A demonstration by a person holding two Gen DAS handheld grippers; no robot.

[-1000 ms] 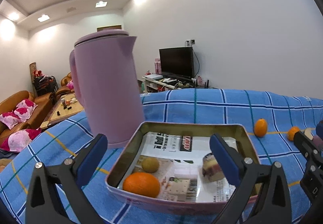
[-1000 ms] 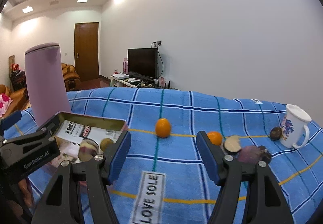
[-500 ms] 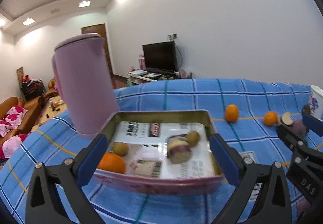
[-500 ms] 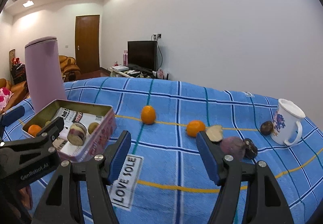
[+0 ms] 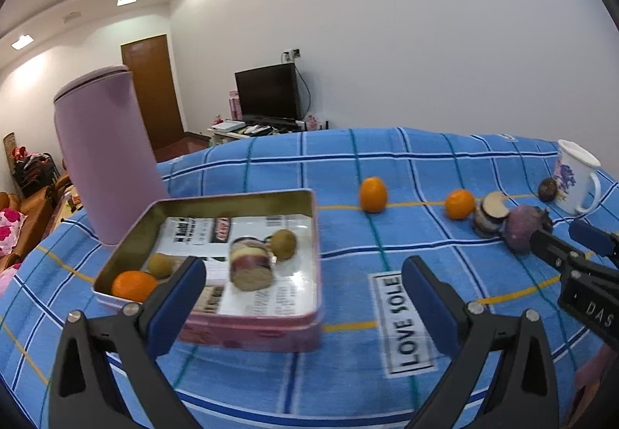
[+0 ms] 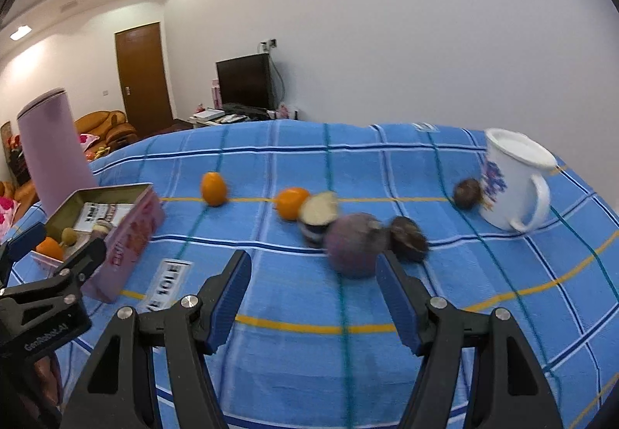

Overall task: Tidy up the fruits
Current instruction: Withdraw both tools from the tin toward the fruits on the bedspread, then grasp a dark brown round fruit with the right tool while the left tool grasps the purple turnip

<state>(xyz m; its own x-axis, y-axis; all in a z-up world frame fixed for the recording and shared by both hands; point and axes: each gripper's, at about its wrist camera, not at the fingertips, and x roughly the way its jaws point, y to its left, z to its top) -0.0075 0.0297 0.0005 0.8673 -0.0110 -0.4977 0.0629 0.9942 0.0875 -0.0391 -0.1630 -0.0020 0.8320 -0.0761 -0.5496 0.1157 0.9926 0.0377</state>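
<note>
Lilac plastic, the tall jug (image 5: 102, 154) stands behind the pink tin (image 5: 216, 320); only the left view looks into it: an orange, two greenish fruits, a cut purple piece. Cloth label (image 5: 404, 324) reads "LOVE SOLE". Left gripper (image 5: 303, 303) and right gripper (image 6: 311, 297) gape, holding nothing. Both have swung rightward; the purple fruit (image 6: 354, 249) now sits just ahead of the right one.
</note>
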